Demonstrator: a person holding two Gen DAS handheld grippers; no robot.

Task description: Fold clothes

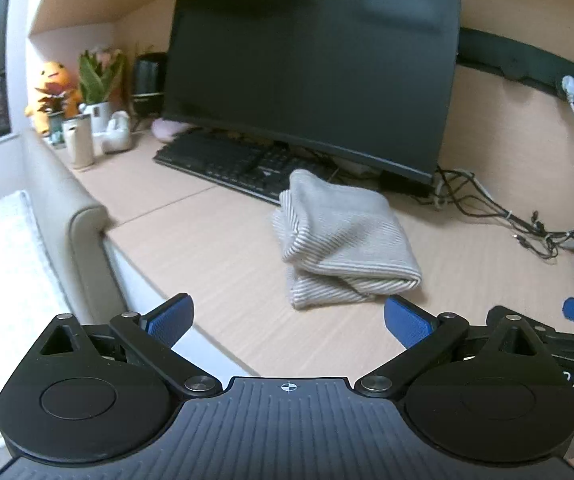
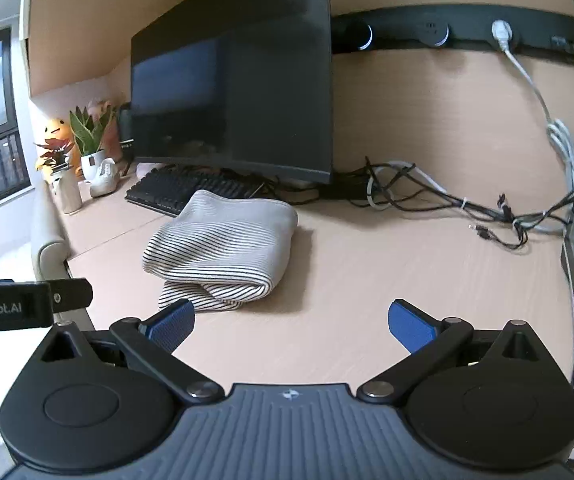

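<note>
The striped garment lies in a compact, already doubled bundle on the desk, just in front of the keyboard and monitor; in the left wrist view it sits at about twelve o'clock from the left gripper, in the right wrist view at about eleven o'clock from the right gripper. Both grippers hover short of the cloth with jaws wide apart, holding nothing; the fold looks close to finished, so the step in hand seems a final tidy or a release; a further fold would call for each gripper to pinch a near corner and carry it toward the far edge, clear of the cables at two o'clock.
</note>
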